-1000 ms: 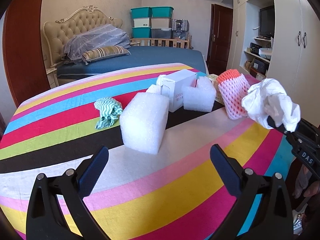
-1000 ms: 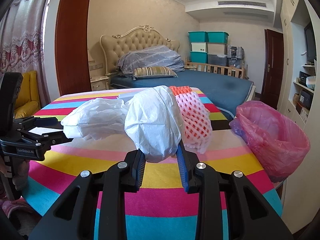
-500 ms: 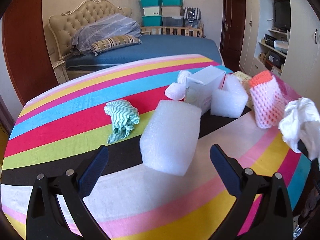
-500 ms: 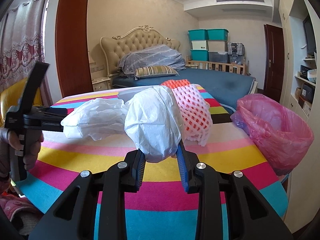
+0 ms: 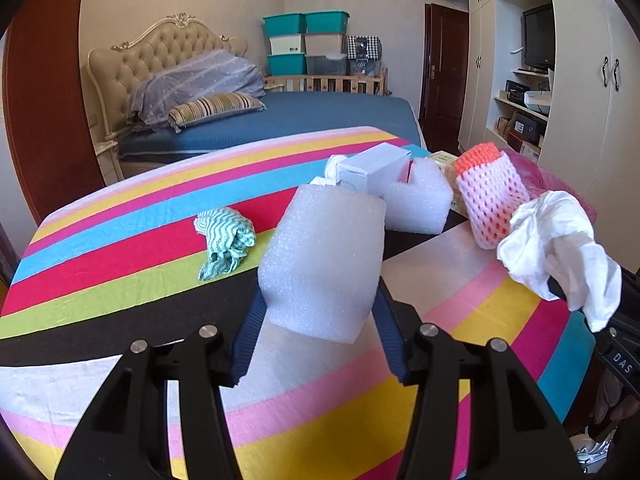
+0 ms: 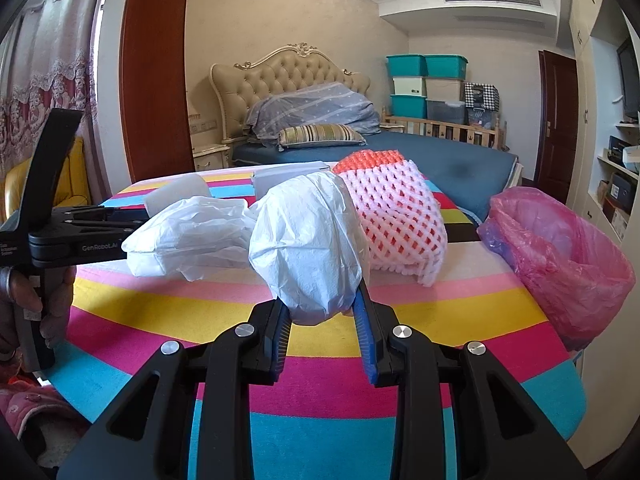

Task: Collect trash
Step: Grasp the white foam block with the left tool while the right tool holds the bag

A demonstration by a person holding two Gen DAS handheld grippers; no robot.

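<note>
A white foam block (image 5: 324,264) stands on the striped tablecloth (image 5: 120,264). My left gripper (image 5: 319,300) is closing its jaws on the block's lower half, and both blue pads touch its sides. My right gripper (image 6: 320,296) is shut on a crumpled white wrapper (image 6: 308,248) and holds it above the table. That wrapper (image 5: 552,244) also shows at the right edge of the left wrist view. A pink trash bag (image 6: 560,248) hangs open at the table's right edge.
A pink and orange foam net sleeve (image 5: 488,200), a second foam block (image 5: 416,204), a white box (image 5: 372,172) and a green striped cloth (image 5: 226,240) lie on the table. A bed (image 5: 300,116) stands behind it, with cupboards (image 5: 580,80) on the right.
My left gripper's wide-open jaws have come together around the foam block, which now sits between the pads. The right gripper still holds the white wrapper in the same place.
</note>
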